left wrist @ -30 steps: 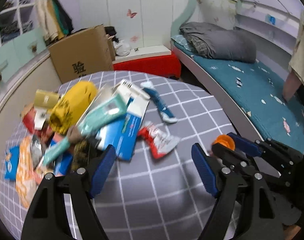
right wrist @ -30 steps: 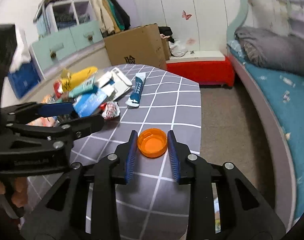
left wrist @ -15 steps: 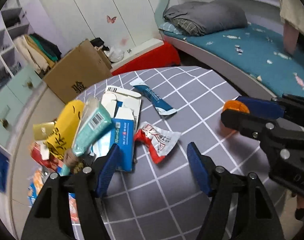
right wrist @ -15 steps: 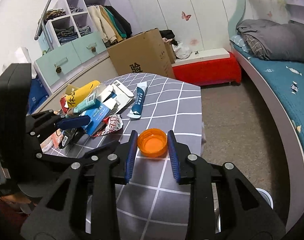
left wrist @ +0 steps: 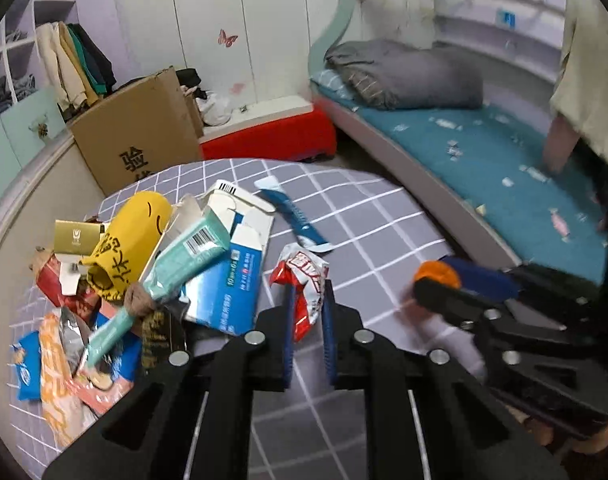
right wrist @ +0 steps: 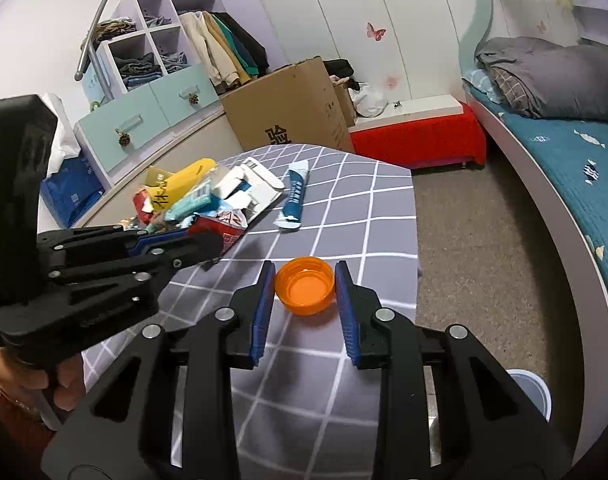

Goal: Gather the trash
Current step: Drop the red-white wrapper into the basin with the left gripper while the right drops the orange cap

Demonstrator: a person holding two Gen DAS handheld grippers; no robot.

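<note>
Left claw is snapping nearly closed, pinching the red-and-white wrapper at the pile's edge on the table, so one more scrap is ready for lifting; right claw is gripping the orange cap.

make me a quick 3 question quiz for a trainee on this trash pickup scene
1. True or false: the left gripper has closed on the red and white wrapper.
2. What does the right gripper hold between its blue pads? A) blue tube B) orange cap C) yellow bag
3. Where does the blue tube lie relative to the trash pile in the right wrist view?

Key:
1. True; its jaws have just been closing and the wrapper sits pinched between them.
2. B, the orange cap.
3. To the right of the pile, apart from it, flat on the checked tablecloth.
</note>
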